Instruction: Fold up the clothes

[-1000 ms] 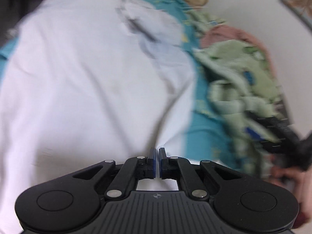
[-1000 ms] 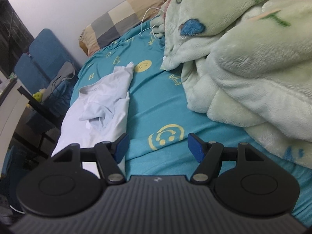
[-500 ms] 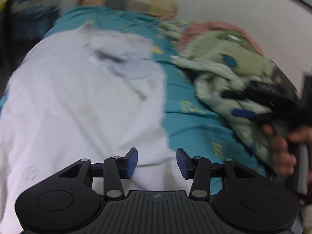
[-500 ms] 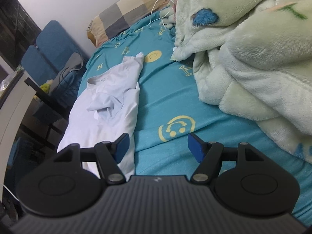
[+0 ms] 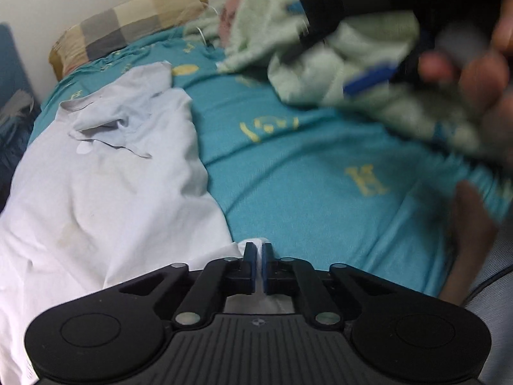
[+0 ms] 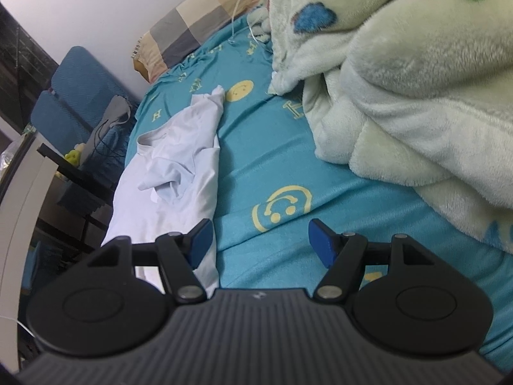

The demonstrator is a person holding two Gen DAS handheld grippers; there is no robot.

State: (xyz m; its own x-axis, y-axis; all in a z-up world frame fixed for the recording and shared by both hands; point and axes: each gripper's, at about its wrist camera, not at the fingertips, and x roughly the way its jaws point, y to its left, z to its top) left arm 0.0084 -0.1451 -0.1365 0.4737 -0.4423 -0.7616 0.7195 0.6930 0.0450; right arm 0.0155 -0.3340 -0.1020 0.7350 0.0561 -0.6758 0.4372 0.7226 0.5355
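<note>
Left hand-held gripper [image 5: 259, 250] angled down, clamped on white shirt [image 5: 105, 192] hem; right hand-held gripper [image 6: 259, 240] spread wide, empty.

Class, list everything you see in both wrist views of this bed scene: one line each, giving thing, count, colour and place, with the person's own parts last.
T-shirt: one, white, spread crumpled along the bed's left side.
Bedsheet: one, teal with yellow smileys and letters, covering the bed.
Blanket: one, pale green plush with blue patches, heaped on the right.
Pillow: one, tan and grey checks, at the head by the wall.
Cable: one, white, near the pillow.
Chair: one, blue, beside the bed.
Left gripper: black with blue pads, shut on the T-shirt's edge.
Right gripper: black with blue pads, open above the sheet.
Hand: one, blurred, holding the right gripper.
</note>
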